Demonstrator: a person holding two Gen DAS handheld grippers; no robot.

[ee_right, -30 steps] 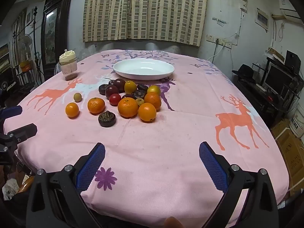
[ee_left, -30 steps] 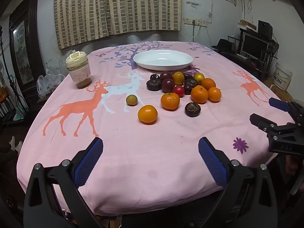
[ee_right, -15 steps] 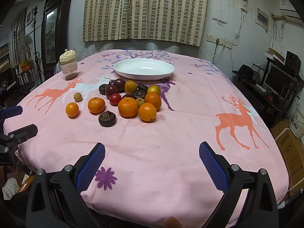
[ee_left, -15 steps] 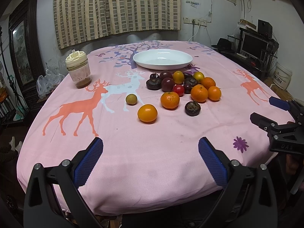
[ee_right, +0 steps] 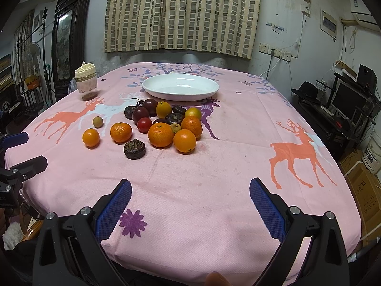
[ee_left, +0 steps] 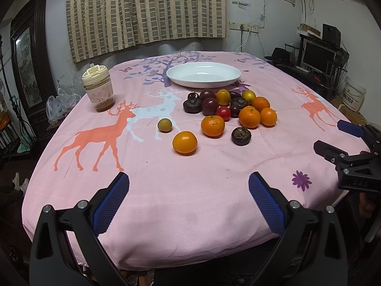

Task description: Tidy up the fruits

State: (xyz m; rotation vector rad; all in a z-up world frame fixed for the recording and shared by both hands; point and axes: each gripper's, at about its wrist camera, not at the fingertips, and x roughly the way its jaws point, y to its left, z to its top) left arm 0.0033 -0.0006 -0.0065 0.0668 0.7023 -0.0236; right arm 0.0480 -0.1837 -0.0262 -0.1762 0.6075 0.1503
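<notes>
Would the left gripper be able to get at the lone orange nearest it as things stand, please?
Probably yes: the left gripper is open, and only bare tablecloth lies between it and the orange, which sits apart from the others.

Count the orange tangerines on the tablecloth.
5 tangerines: one alone at the left, one next to it, three clustered at the pile's near right. More could hide behind the pile.

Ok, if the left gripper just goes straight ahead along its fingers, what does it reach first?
Probably the lone orange, the fruit nearest the left gripper and roughly centred between its open fingers. Only bare tablecloth lies before it. Depth is uncertain; aimed higher, it might pass over.
</notes>
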